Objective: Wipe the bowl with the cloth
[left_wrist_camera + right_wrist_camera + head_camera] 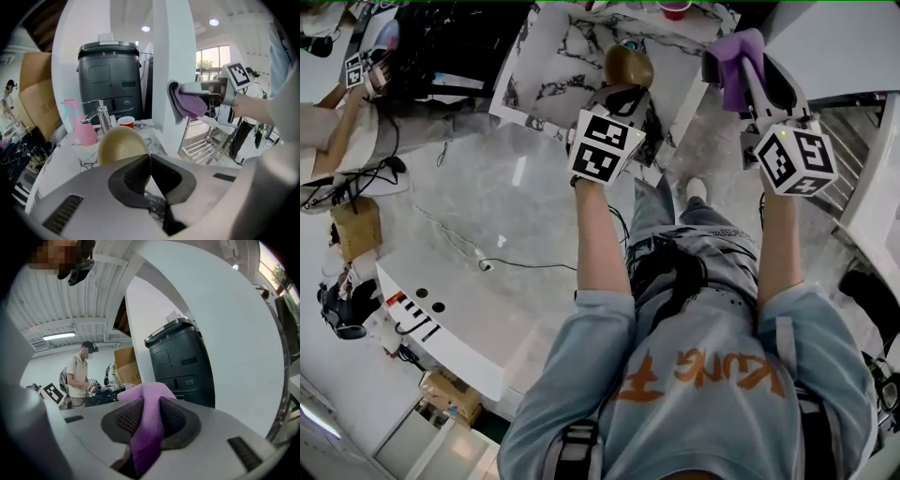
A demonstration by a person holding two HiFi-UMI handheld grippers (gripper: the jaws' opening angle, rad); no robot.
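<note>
My left gripper (623, 91) is held up over the marble counter's edge, shut on the rim of a tan bowl (628, 64). In the left gripper view the bowl (121, 145) stands on edge, its rim pinched between the jaws of the left gripper (149, 163). A purple cloth (734, 67) hangs from my right gripper (742, 80), which is shut on it to the right of the bowl and apart from it. The right gripper view shows the cloth (146, 430) folded between the dark pads of the right gripper (149, 414). The left gripper view also catches the cloth (188, 104).
A marble counter (567, 56) lies ahead with a faucet (100, 115), a pink bottle (84, 130) and a red cup (125, 122). Behind stand a dark bin-like unit (110, 77) and a white column (171, 56). A white table (502, 202) with cables is at left. Another person (78, 373) stands far off.
</note>
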